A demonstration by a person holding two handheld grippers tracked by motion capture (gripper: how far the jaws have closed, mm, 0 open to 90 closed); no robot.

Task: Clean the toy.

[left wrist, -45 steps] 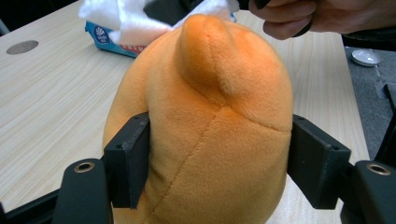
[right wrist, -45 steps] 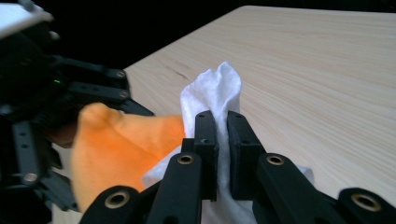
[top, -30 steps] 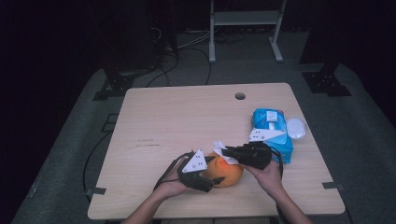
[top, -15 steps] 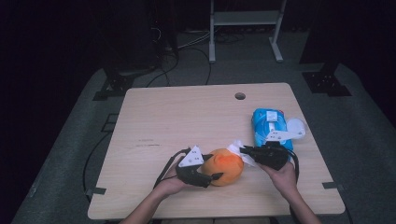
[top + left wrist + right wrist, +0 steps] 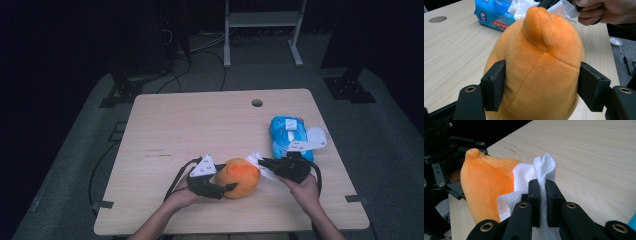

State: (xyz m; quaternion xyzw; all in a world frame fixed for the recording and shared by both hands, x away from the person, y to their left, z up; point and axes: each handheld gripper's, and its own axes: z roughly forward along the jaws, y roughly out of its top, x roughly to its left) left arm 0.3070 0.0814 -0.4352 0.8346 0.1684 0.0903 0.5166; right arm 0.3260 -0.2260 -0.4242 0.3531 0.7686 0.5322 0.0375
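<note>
orange plush: a soft orange plush toy (image 5: 241,177) is seen lying on the wooden table (image 5: 200,125) near the front edge, between the two grippers.
left gripper: the left gripper (image 5: 541,87) is clenched on the toy; its jaws have just been closing, and the pads are pressed into the plush on both sides.
right gripper: the right gripper (image 5: 543,202) is clamped tight on a white tissue (image 5: 541,171), which is pinched upright between the pads.
tissue position: the loose part of the tissue is laid against the toy's side, touching the plush on the face turned to the right gripper.
step in hand: the toy is judged to be about to be wiped with the tissue while it is steadied.
how it is done well: the toy should be kept firmly held so it is not pushed along the table; the tissue is best dragged flat over the plush, with the hard jaw tips kept off the fabric.
risk: the thin tissue could be torn or slipped out of the pinch if it is pulled hard.
nearby: a blue tissue pack (image 5: 287,131) is set just beyond the right hand (image 5: 305,187), well clear of the wiping path.
</note>
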